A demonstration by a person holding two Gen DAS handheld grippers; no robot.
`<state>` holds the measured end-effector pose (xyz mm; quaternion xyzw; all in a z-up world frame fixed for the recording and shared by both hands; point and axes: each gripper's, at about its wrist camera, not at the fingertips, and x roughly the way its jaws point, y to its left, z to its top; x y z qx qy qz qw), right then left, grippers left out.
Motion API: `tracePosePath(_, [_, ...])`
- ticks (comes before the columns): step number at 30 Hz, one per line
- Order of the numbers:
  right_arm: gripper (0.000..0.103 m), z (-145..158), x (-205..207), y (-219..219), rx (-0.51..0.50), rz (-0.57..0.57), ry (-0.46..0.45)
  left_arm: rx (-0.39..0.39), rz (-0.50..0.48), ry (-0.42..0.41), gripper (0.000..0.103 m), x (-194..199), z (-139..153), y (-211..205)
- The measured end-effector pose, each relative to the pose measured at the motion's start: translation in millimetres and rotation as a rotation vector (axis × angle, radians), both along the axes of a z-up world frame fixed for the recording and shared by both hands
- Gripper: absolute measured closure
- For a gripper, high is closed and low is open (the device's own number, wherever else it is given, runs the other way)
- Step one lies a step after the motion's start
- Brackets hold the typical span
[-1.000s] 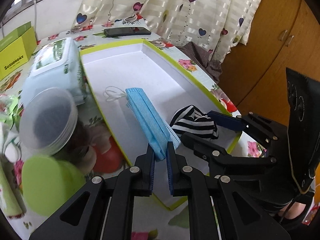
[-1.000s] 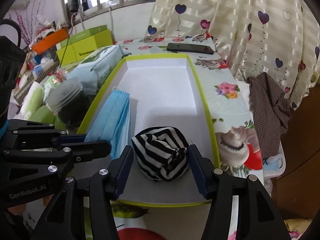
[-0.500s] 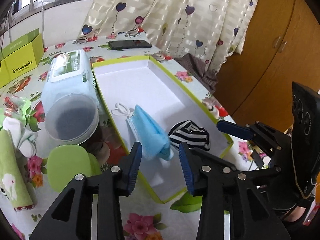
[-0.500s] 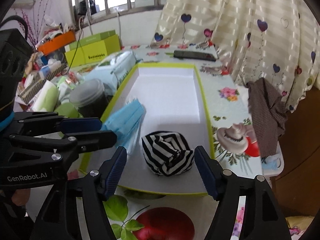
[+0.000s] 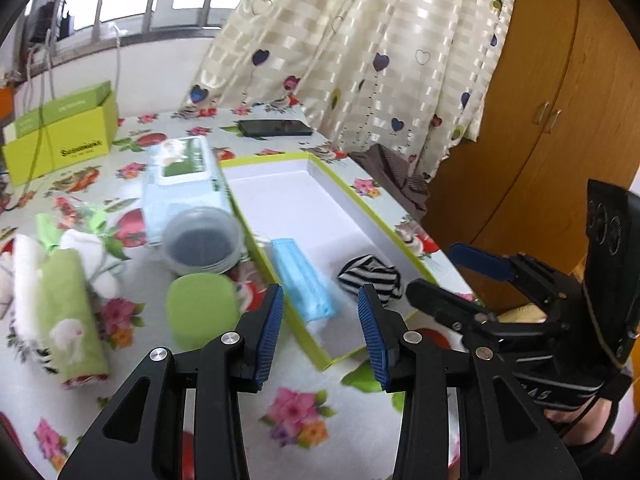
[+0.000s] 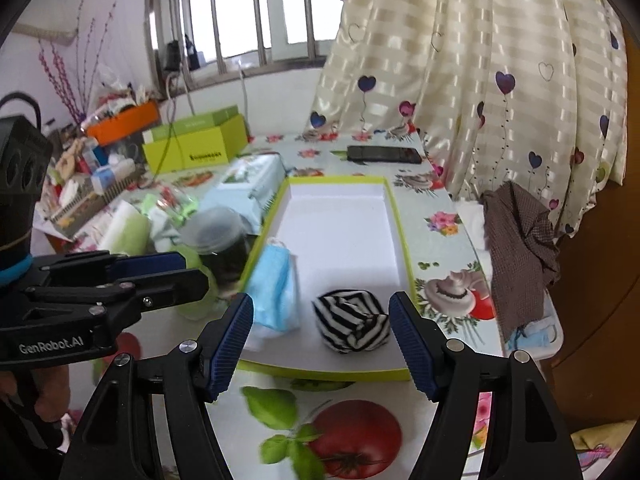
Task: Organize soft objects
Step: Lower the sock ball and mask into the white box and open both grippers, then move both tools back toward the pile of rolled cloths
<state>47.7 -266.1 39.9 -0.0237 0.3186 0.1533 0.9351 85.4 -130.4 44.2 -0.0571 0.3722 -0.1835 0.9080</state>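
Floral-cloth table (image 5: 304, 420) carried a green-rimmed white tray (image 6: 344, 236). Near its front end lay a blue face mask (image 5: 302, 280) against the left wall, and a striped sock ball (image 6: 352, 322) beside it. Left gripper (image 5: 320, 328) and right gripper (image 6: 320, 344) hung spread wide, empty, above the tray's front edge.

Daylight entered through the blown-out window (image 6: 256, 20); scene bright, shadows soft; fisheye edges bowed, corners black; slight motion blur throughout.
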Motion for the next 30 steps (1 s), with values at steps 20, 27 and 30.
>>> tracePosePath(20, [0.032, 4.2, -24.3, 69.6, 0.028, 0.177, -0.007, -0.001, 0.139, -0.072, 0.063, -48.7, 0.7, 68.6])
tracePosePath(27, [0.032, 4.6, -24.4, 94.8, 0.029, 0.246, -0.003, -0.012, 0.214, -0.062, 0.063, -53.3, -5.2, 96.8])
tracePosePath(30, [0.032, 3.8, -22.5, 106.0, 0.029, 0.274, 0.002, -0.020, 0.241, -0.061, 0.063, -55.0, -6.2, 107.8])
